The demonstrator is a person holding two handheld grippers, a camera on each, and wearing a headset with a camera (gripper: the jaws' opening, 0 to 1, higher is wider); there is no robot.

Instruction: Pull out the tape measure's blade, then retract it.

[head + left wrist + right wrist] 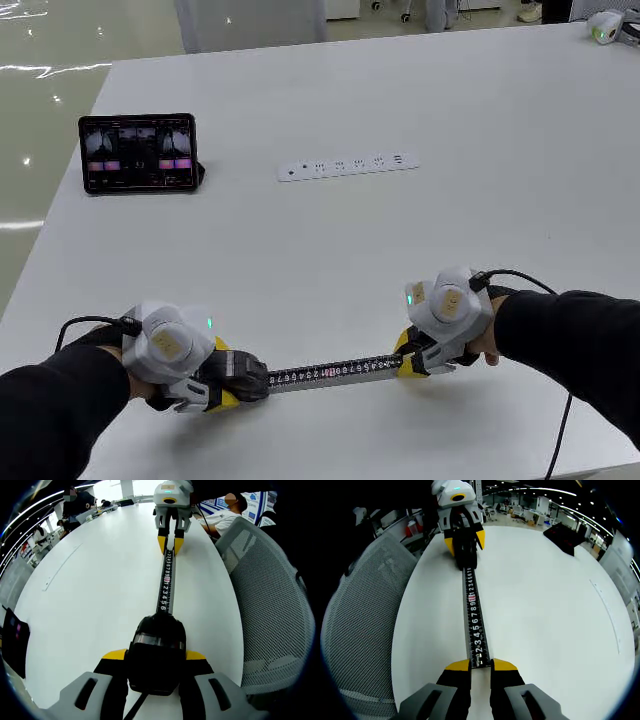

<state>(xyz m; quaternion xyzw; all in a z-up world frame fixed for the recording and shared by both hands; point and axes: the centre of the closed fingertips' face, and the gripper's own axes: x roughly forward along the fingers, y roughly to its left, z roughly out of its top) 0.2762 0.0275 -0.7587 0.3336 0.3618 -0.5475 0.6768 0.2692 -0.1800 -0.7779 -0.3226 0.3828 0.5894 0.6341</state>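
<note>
A black tape measure case (238, 376) rests low over the white table (330, 260) at the front left, with my left gripper (222, 392) shut on it; in the left gripper view the case (157, 652) sits between my yellow-tipped fingers (116, 656). Its numbered blade (333, 372) runs right, pulled out a short length, to my right gripper (412, 362), which is shut on the blade's end. The right gripper view has the blade (474, 625) coming straight from the left gripper (462, 541) to my right gripper (481, 666). The far right gripper (170, 540) appears in the left gripper view.
A dark tablet (138, 152) stands at the table's back left. A white power strip (347, 165) lies mid-table. A grey mesh chair (270, 605) stands beside the table's near edge. Black cables trail from both grippers.
</note>
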